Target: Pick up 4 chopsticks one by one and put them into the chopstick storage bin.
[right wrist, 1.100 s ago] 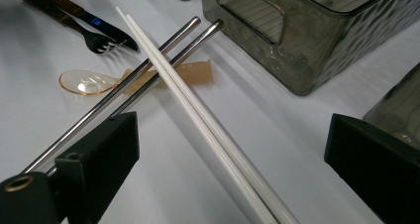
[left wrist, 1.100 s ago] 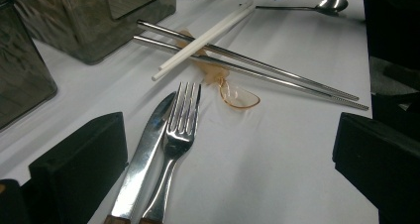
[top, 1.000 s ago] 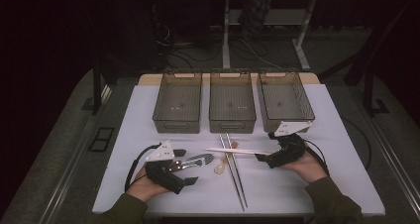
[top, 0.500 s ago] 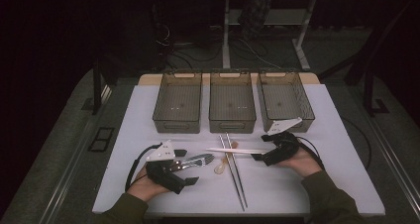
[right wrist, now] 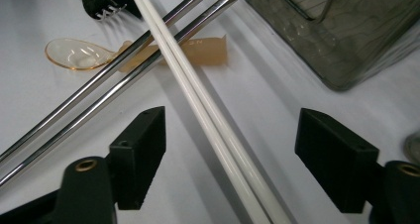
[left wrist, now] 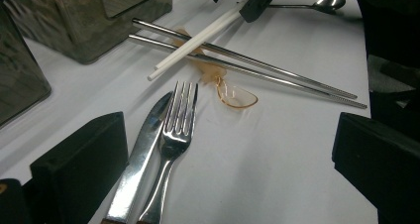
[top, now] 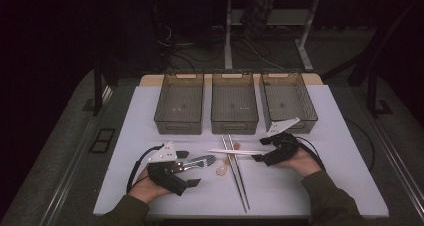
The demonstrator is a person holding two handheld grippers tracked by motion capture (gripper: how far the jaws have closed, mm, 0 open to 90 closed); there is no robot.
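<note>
Two white chopsticks (top: pixel 235 151) lie crosswise over two metal chopsticks (top: pixel 236 171) and an amber plastic spoon (top: pixel 223 168) at the table's middle. My right gripper (top: pixel 259 150) is open, its jaws on either side of the white chopsticks' (right wrist: pixel 213 120) right end. A fork (left wrist: pixel 176 130) and a knife (left wrist: pixel 143 149) lie side by side between the jaws of my left gripper (left wrist: pixel 228 149), which is open too. In the high view my left gripper (top: pixel 189 169) rests on the table at the left. The metal chopsticks (right wrist: pixel 124 70) cross the amber spoon's (right wrist: pixel 79 53) handle.
Three smoky plastic bins (top: pixel 235 108) stand in a row at the back of the white table (top: pixel 310 186). A bin corner (right wrist: pixel 337 30) is close to my right gripper. A metal spoon (left wrist: pixel 327 3) lies beyond the right hand.
My right gripper has slid a little to the left along the white chopsticks. The left gripper and the cutlery have stayed put.
</note>
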